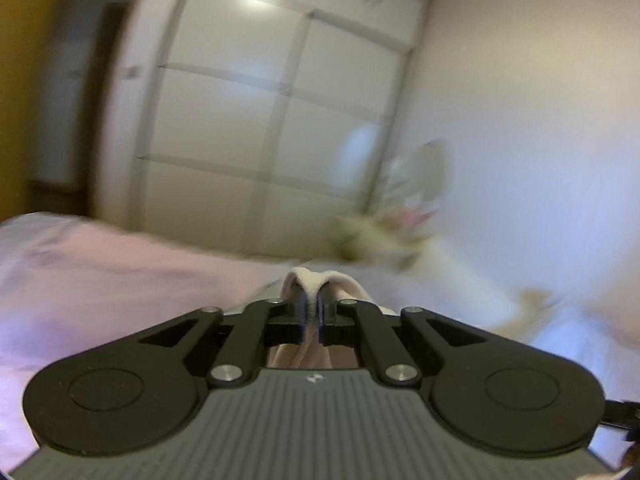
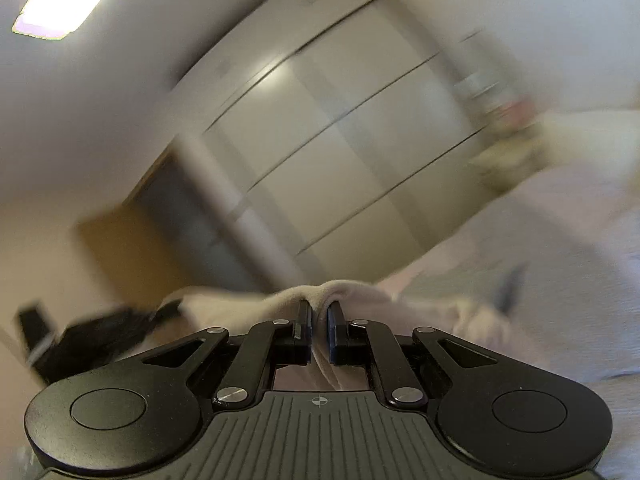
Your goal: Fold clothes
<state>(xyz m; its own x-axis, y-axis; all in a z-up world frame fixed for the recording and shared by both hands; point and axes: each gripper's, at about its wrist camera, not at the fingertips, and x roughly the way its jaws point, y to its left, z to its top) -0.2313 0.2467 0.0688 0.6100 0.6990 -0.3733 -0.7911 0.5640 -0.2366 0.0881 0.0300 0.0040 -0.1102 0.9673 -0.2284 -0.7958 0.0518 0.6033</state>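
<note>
Pale pink garment (image 1: 310, 280): soft, light, limp, likely to sag and swing between grips; best taken at edge or corner folds, as here. It hangs lifted above the bed (image 1: 80, 280). Left hand-held gripper (image 1: 311, 312): jaws nearly closed, pinching a bunched fold. Right hand-held gripper (image 2: 319, 334): jaws likewise almost together, cloth clamped between, the rest draping below. Both views motion-blurred.

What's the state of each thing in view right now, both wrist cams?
left gripper: shut on the pale garment.
right gripper: shut on the same pale cloth.
garment: pinched at a fold in each gripper, lifted, bunched over the fingertips.
wardrobe doors: closed.
ceiling light: on.
bed cover: spread out; blurred.
</note>
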